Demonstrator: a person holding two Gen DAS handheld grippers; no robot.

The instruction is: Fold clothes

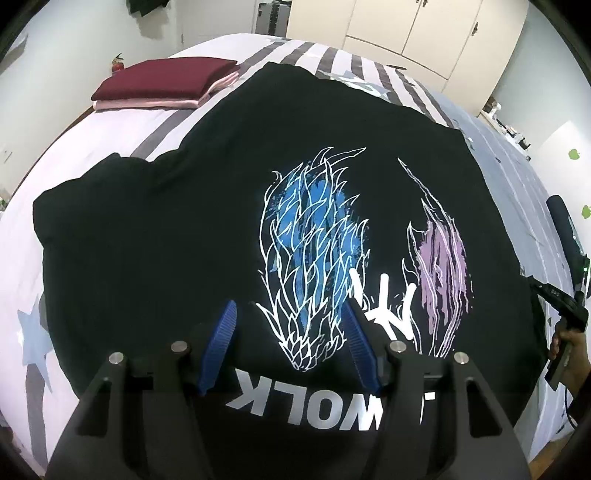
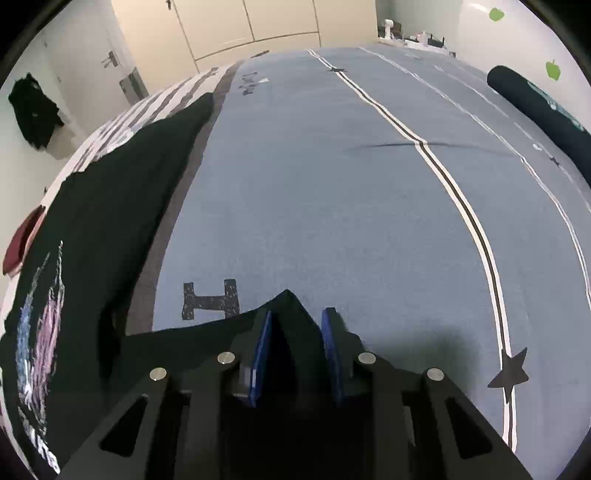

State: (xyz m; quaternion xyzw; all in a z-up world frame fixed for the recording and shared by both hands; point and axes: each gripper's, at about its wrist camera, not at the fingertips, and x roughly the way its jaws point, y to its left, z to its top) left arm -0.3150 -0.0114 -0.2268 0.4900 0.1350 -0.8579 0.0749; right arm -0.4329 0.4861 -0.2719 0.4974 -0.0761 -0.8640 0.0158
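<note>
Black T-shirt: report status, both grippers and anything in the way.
Left gripper open above the black T-shirt. Right gripper has a corner of it between its pads, grip unclear. Folded pile sits clear.

A bed (image 2: pixel 332 203) with a blue and striped cover fills both views. Cream wardrobe doors (image 1: pixel 424 33) stand along the top, white walls (image 2: pixel 517 44) at upper right carry green stickers (image 2: pixel 496 14).
</note>
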